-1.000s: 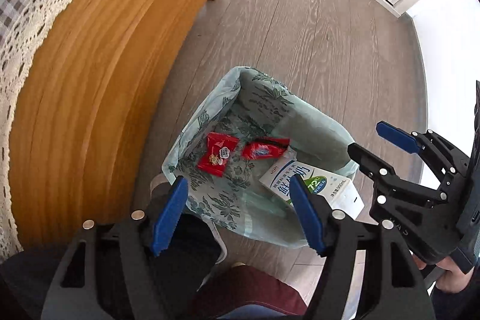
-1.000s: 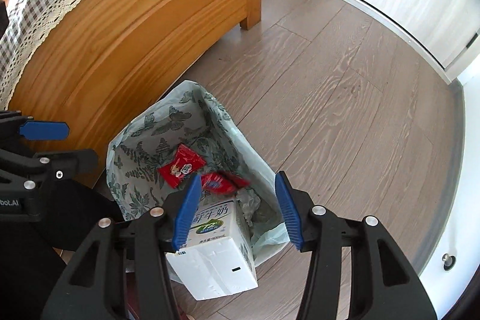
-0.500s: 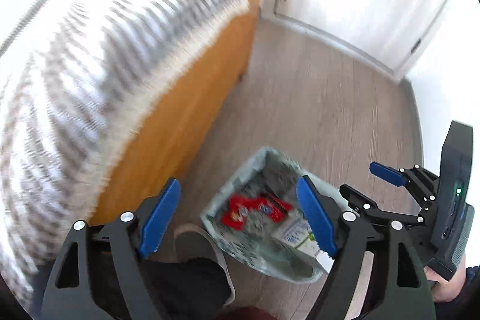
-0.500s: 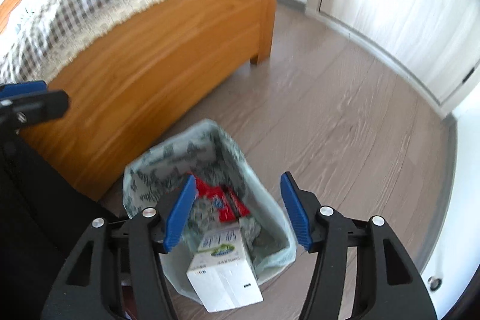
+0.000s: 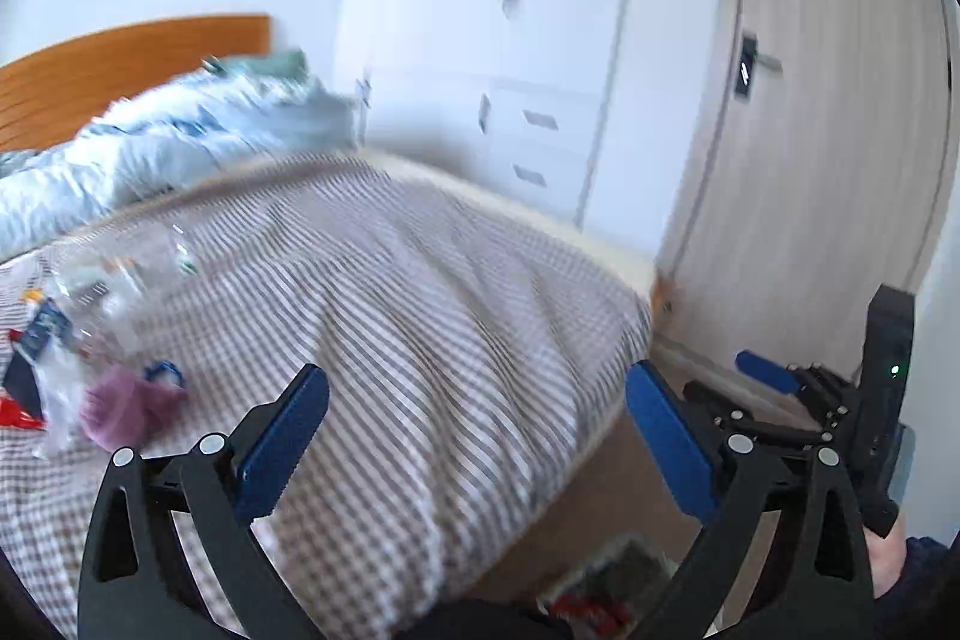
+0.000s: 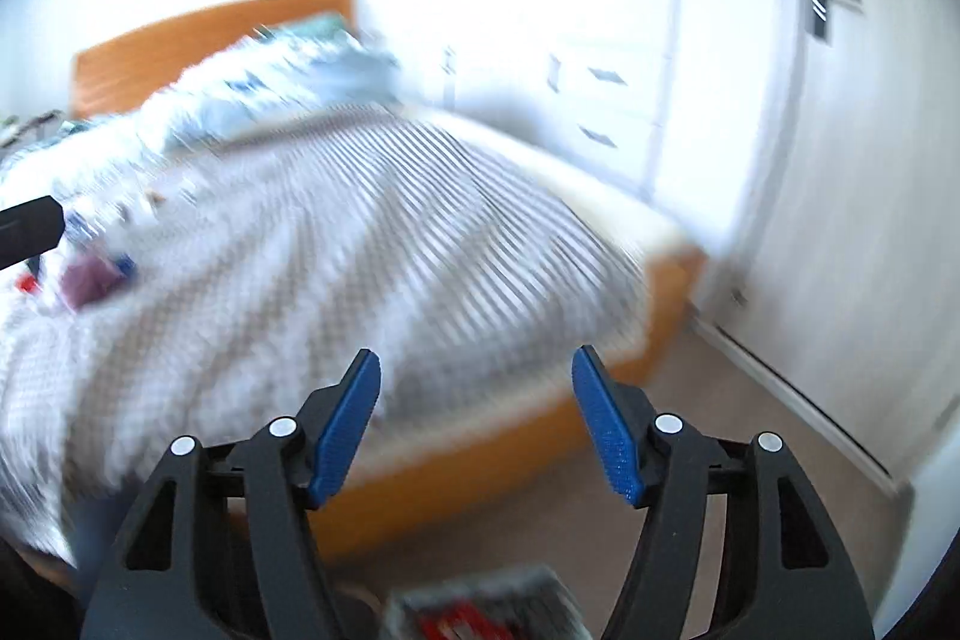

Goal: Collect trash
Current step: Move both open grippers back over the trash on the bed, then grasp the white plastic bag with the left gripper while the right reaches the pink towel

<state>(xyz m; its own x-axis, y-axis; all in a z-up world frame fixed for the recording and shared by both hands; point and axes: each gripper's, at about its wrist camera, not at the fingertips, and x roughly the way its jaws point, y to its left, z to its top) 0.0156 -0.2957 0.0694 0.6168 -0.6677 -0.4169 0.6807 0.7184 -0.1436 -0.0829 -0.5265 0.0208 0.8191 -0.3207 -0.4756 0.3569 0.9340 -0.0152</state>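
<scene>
Both views are blurred by motion. My left gripper hangs over the checked bed cover, its jaws opening wide with nothing between them. My right gripper is beside it, seen also in the left wrist view as the right gripper; its jaws are opening too and hold nothing. Loose trash lies on the bed at the far left: a purple lump, a clear plastic bag, a blue wrapper and a red wrapper. The lined trash bin with red wrappers inside shows at the bottom edge.
The bed has a wooden footboard and headboard, with a pale blue duvet bunched at the far end. White wardrobes with drawers and a door stand beyond. Wood floor lies to the right.
Both grippers rose from above the bin and tipped up toward the bed. The bin slid to the bottom edge of both views. Both pairs of jaws stand wider apart.
</scene>
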